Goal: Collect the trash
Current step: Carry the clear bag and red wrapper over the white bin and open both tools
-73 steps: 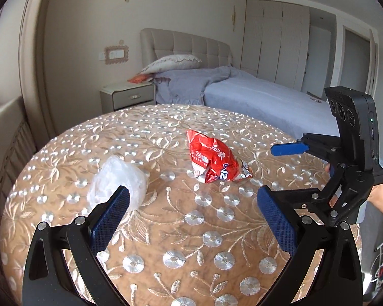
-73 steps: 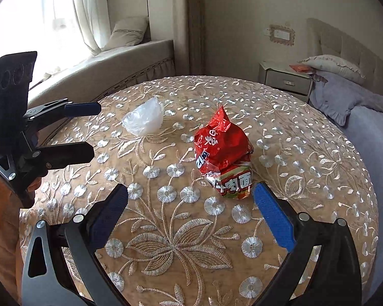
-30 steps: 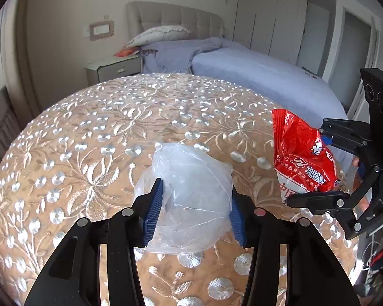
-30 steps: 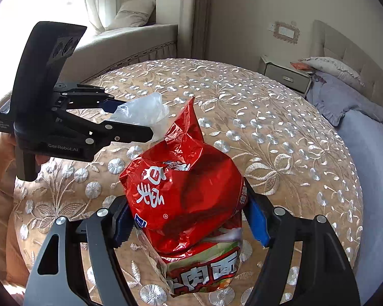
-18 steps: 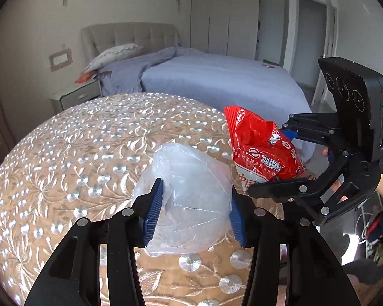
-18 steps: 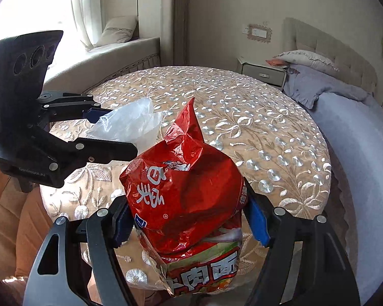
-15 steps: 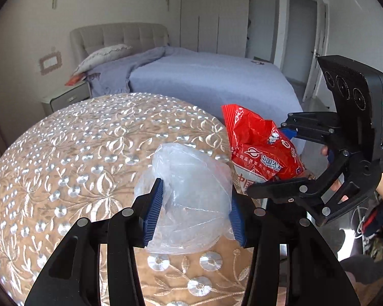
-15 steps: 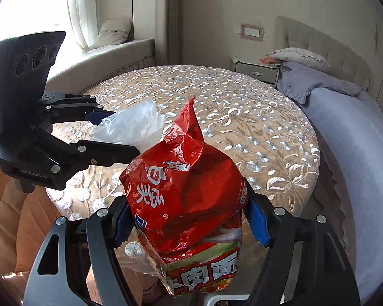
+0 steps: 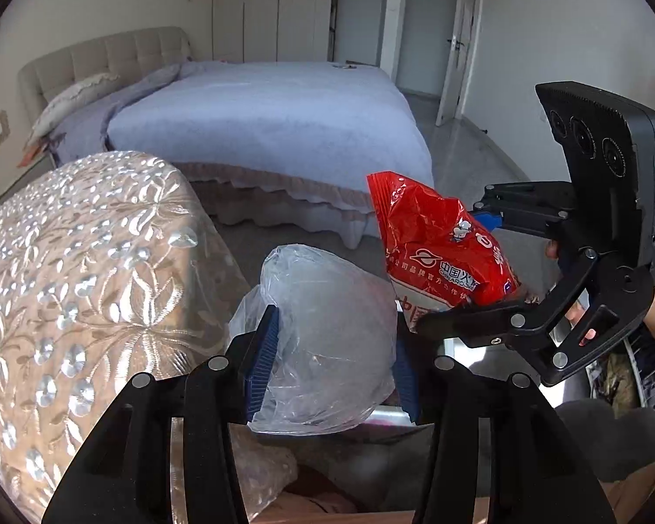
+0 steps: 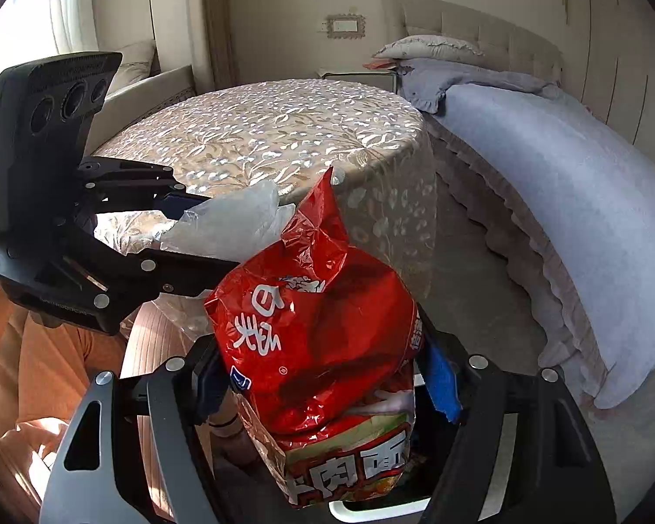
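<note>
My left gripper (image 9: 334, 349) is shut on a crumpled clear plastic bag (image 9: 327, 332), which bulges between its blue pads. Just to its right, my right gripper (image 9: 463, 270) is shut on a red noodle packet (image 9: 432, 236). In the right wrist view the red packet (image 10: 318, 340) fills the jaws of the right gripper (image 10: 327, 375). The left gripper (image 10: 205, 236) with the clear bag (image 10: 236, 222) is close on its left. Both loads hang in the air beyond the edge of the round table (image 9: 65, 262), over the floor.
The round table (image 10: 262, 131) with its embroidered cloth lies behind and left. A bed (image 10: 567, 196) with a lilac cover stands beyond a strip of grey floor (image 9: 467, 161). A white rim (image 10: 371, 504) shows under the packet. Crinkled plastic (image 9: 257, 471) lies below the left gripper.
Both grippers have swung sideways off the table top with their loads and sunk a little. The table now sits to the left and behind. Both grips are unchanged.
</note>
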